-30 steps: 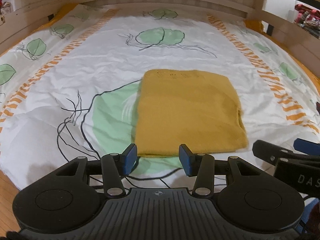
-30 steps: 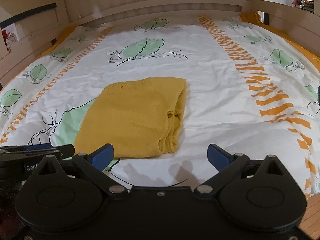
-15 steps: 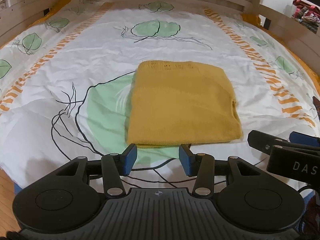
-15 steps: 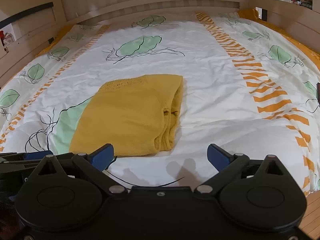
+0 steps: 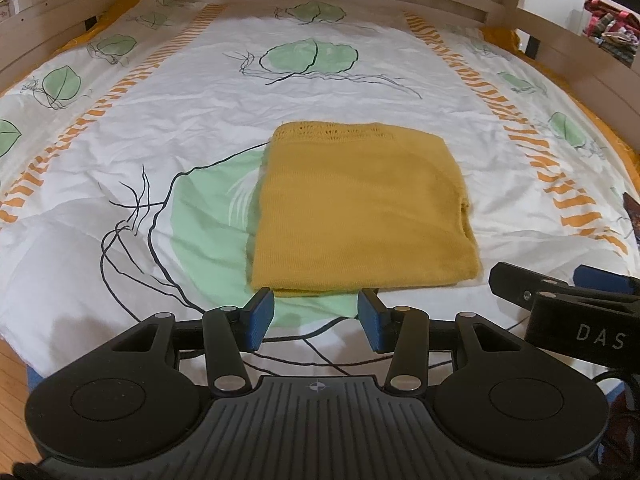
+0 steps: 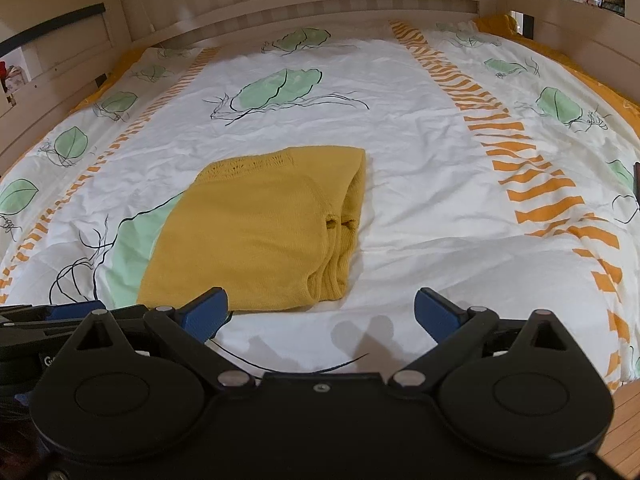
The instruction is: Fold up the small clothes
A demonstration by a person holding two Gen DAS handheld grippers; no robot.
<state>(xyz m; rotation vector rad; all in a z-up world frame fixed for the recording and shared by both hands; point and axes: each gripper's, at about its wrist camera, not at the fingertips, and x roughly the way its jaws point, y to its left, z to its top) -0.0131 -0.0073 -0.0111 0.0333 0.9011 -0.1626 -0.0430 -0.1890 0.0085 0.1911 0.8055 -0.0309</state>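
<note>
A mustard-yellow knitted garment (image 5: 360, 208) lies folded into a flat rectangle on the bed, also seen from the right wrist (image 6: 260, 228) with its folded layers showing along the right side. My left gripper (image 5: 316, 320) hovers just short of the garment's near edge, jaws open with nothing between the blue pads. My right gripper (image 6: 320, 314) stands open wide over bare quilt at the garment's near right corner, holding nothing. Each gripper shows at the edge of the other's view: the right one (image 5: 560, 296), the left one (image 6: 52, 316).
The bed carries a white quilt (image 5: 160, 128) printed with green leaves and orange stripes. A wooden bed frame (image 6: 320, 4) rings it on the far and side edges. Wooden floor (image 6: 628, 420) shows past the near corners. Clothes hang at the far right (image 5: 608, 28).
The garment has slid a little lower and nearer in both views as the cameras tipped slightly. Both grippers' jaws stand as before and nothing was picked up or let go.
</note>
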